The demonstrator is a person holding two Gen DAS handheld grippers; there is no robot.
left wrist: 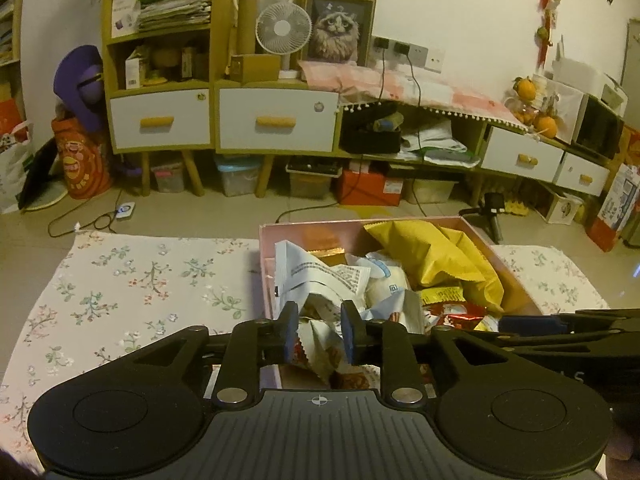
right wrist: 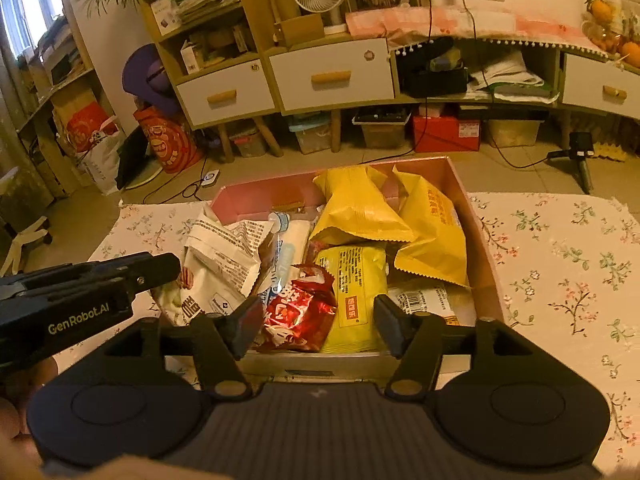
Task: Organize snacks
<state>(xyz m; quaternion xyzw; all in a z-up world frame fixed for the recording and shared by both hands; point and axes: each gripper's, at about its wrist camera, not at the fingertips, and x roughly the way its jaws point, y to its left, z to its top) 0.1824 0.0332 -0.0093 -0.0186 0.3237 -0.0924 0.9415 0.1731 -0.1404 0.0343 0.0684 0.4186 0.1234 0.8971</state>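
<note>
We note a white snack packet at the near-left corner of the pink box — clamped by the left gripper. Right gripper spread wide over a red packet, floral cloth beneath.

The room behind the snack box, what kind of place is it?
Most likely a lived-in living room at home. A low wooden cabinet with white drawers lines the wall, with a framed cat picture and a small desk fan on top, and a flowered cloth covers the table.
</note>
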